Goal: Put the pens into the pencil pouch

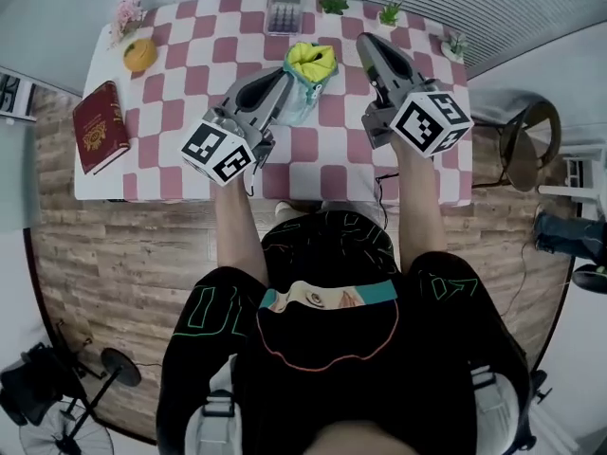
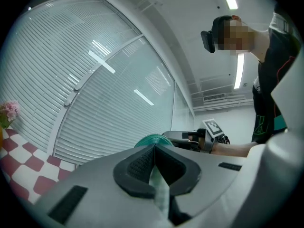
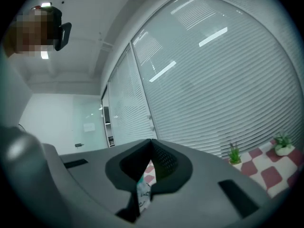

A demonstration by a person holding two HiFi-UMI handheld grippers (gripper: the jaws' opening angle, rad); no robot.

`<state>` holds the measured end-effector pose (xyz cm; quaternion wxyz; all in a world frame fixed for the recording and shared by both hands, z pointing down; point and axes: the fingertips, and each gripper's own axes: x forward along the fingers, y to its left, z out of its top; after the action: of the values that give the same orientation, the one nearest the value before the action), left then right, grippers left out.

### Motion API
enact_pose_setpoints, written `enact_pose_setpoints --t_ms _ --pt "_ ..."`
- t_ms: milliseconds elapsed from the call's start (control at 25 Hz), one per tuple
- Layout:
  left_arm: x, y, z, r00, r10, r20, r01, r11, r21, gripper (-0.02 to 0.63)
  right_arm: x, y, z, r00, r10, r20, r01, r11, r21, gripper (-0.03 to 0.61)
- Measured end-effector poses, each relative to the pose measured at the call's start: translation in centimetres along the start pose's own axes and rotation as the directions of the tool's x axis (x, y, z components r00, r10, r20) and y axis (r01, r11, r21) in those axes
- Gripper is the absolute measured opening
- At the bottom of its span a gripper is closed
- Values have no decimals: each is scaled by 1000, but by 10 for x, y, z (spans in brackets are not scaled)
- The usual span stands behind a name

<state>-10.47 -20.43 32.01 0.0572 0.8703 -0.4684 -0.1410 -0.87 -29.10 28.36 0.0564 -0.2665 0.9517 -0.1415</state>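
Note:
A teal pencil pouch lies mid-table on the pink-and-white checked cloth, its mouth open and yellow showing inside. My left gripper comes in from the left and is shut on the pouch's edge. In the left gripper view a thin teal sheet is pinched between the closed jaws of the left gripper. My right gripper is to the right of the pouch, apart from it, and shut with nothing in it. In its own view the right gripper has its tips together. No loose pen is in sight.
A red book lies at the table's left edge, with an orange round object and pink flowers behind it. A calculator and small potted plants line the far edge. A chair stands at the right.

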Motion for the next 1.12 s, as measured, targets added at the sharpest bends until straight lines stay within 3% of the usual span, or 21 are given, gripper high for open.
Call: enact_pose_setpoints --t_ms 320,560,840,1120 --pt "66 -16 -18 993 95 -63 -94 995 21 2 -66 -82 5 975 -220 -34 217 974 -67 2" --pt "107 -24 -22 972 224 -65 -222 974 44 2 -115 -124 14 924 -380 -45 368 915 -162 2" --pt "142 -32 -15 942 334 -41 -329 939 97 2 -153 -157 29 906 -423 -24 410 890 -198 2" --pt "162 -30 -9 928 372 -24 -367 923 119 2 -157 -177 44 912 -410 -7 397 889 -227 2"
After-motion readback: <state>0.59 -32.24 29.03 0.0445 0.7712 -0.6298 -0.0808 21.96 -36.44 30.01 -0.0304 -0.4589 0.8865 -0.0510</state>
